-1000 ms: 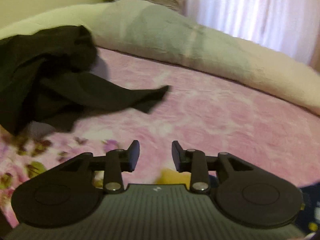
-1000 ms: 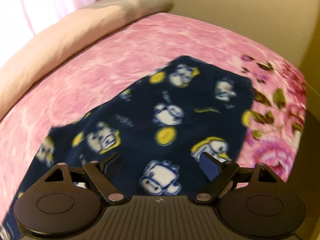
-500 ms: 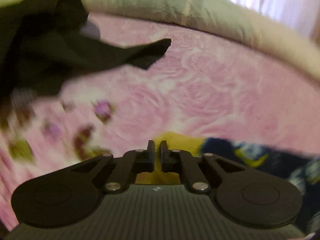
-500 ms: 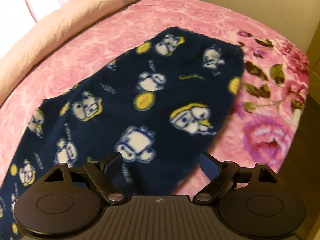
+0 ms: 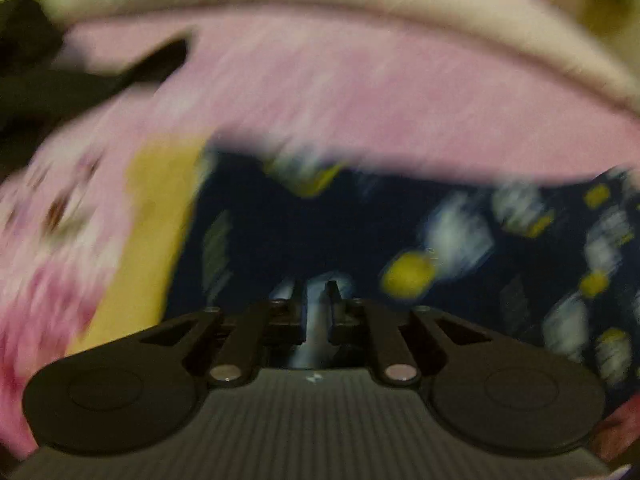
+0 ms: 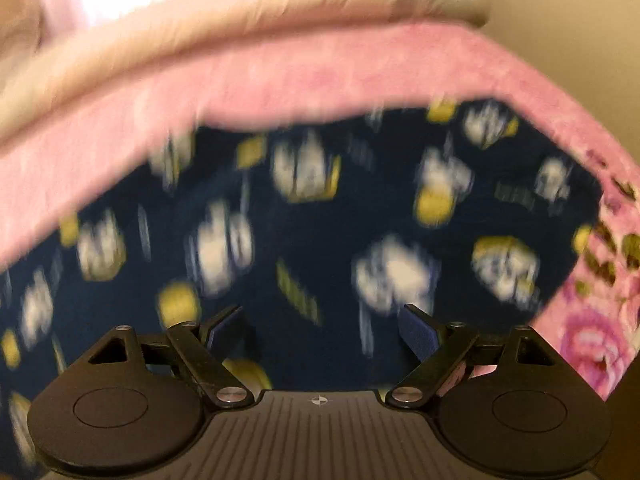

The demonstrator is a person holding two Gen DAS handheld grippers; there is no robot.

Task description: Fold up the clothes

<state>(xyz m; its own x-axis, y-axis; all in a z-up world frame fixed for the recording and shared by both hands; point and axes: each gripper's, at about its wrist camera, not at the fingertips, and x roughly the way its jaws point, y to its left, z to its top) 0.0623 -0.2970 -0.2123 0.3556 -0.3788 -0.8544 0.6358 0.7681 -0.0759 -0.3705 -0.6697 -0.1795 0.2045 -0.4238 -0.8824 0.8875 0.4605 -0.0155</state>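
Lying under both tools (image 5: 316, 286) (image 6: 320, 320), navy pyjamas (image 6: 340, 216)

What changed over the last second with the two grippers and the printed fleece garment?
The left gripper went from open over bare blanket to nearly shut, and now appears pinched on the navy printed fleece garment near its yellow band; blur makes the grip uncertain. The garment fills more of both views. The right gripper stayed open above the garment, and the black garment still lies on the pink floral blanket.
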